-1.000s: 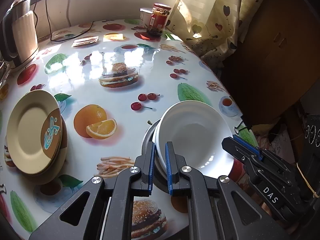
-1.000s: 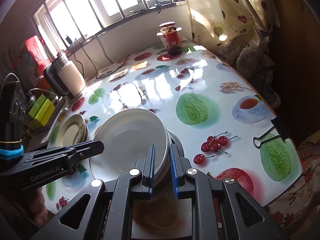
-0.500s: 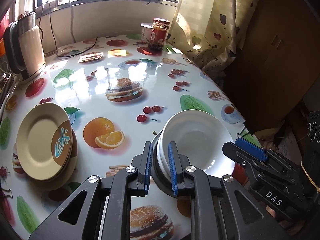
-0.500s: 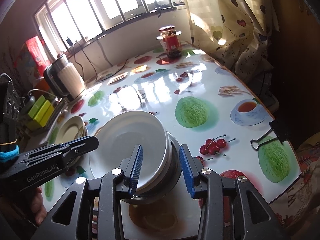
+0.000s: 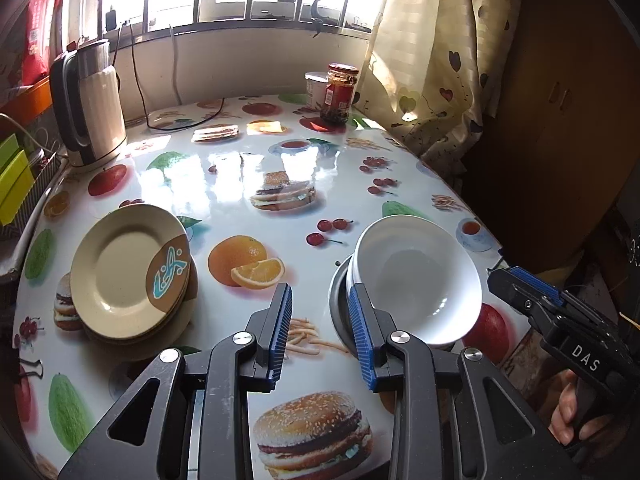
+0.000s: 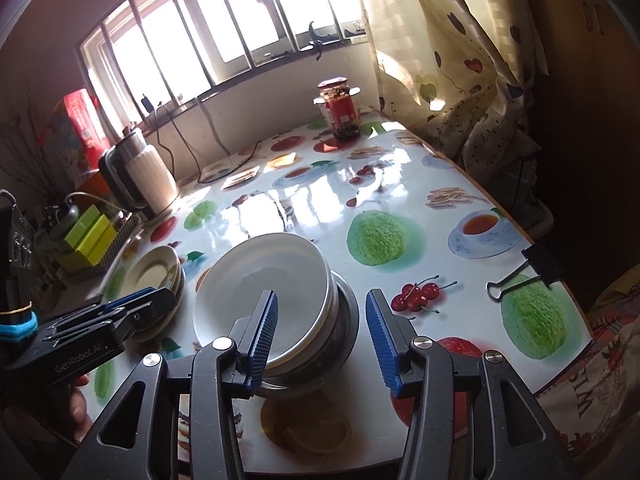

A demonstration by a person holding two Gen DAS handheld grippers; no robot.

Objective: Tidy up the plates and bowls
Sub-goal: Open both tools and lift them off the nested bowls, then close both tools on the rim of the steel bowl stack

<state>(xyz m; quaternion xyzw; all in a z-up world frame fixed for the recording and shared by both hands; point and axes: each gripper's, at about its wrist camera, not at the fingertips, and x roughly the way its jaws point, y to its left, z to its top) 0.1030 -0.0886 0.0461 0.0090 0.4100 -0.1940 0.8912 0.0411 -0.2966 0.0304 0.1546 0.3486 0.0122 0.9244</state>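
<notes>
White bowls (image 5: pixel 416 276) sit nested inside a metal bowl (image 5: pixel 338 300) near the table's front right; the stack also shows in the right wrist view (image 6: pixel 260 280) on the metal bowl (image 6: pixel 346 320). A stack of beige plates (image 5: pixel 128 272) with a brown-and-blue patch lies at the left, also seen in the right wrist view (image 6: pixel 154 270). My left gripper (image 5: pixel 322 332) is open and empty, just left of the bowls. My right gripper (image 6: pixel 322 336) is open and empty, its jaws straddling the bowls' near right rim without touching.
An electric kettle (image 5: pixel 90 104) with its cord stands at the back left. A red-lidded jar (image 5: pixel 340 94) and a white cup stand at the back. A black binder clip (image 6: pixel 528 268) grips the table's right edge. Curtain and dark cabinet lie right.
Both grippers have opened and let go of the bowl stack's rim. Both have drawn back and risen a little. The bowls now rest on the table.
</notes>
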